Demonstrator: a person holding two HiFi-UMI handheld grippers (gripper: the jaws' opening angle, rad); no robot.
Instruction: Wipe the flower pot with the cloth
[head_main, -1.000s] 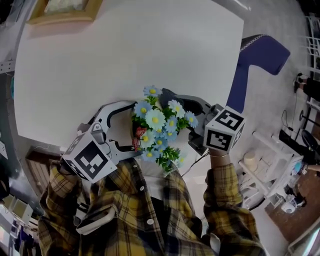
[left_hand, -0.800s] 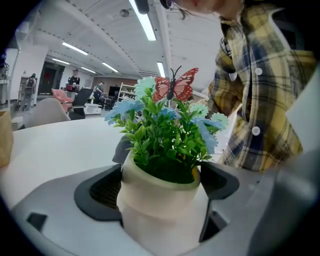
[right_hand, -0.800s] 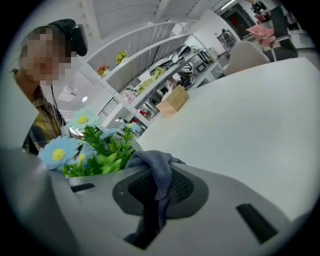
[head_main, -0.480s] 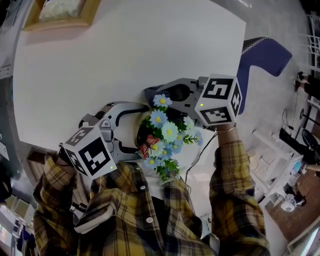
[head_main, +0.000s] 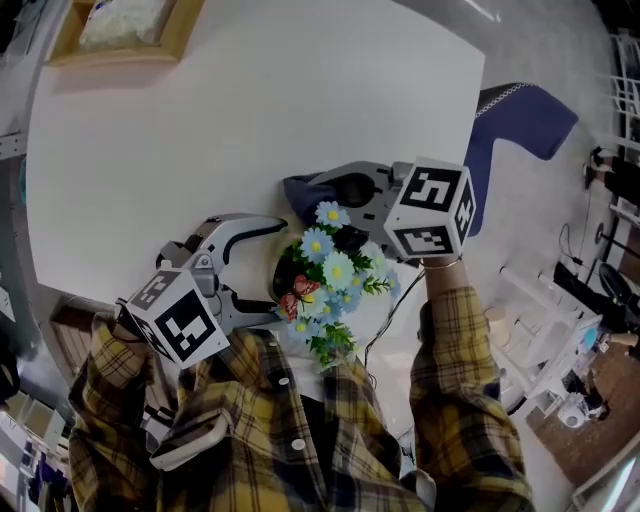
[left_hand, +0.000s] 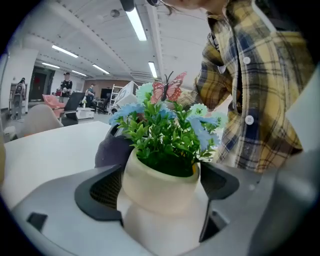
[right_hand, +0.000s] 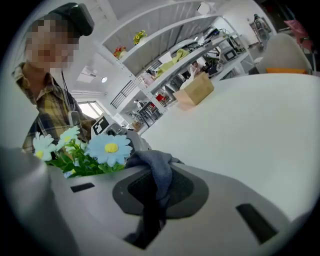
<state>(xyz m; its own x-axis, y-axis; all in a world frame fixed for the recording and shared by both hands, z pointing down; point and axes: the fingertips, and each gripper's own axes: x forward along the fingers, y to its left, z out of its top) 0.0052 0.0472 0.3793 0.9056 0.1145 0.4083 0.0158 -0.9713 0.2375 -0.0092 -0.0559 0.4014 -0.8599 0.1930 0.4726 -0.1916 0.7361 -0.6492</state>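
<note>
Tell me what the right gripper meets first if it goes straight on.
Probably nothing: past the cloth in the right gripper, only bare table shows; the flowers sit aside.

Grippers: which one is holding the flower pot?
The left gripper: its jaws clamp the cream flower pot, while the right gripper pinches only the dark cloth.

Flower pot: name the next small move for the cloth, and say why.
Probably press the cloth against the far wall of the flower pot and rub. The left gripper clamps the pot, the right gripper pinches the cloth beside the flowers; contact with the pot is not visible.
</note>
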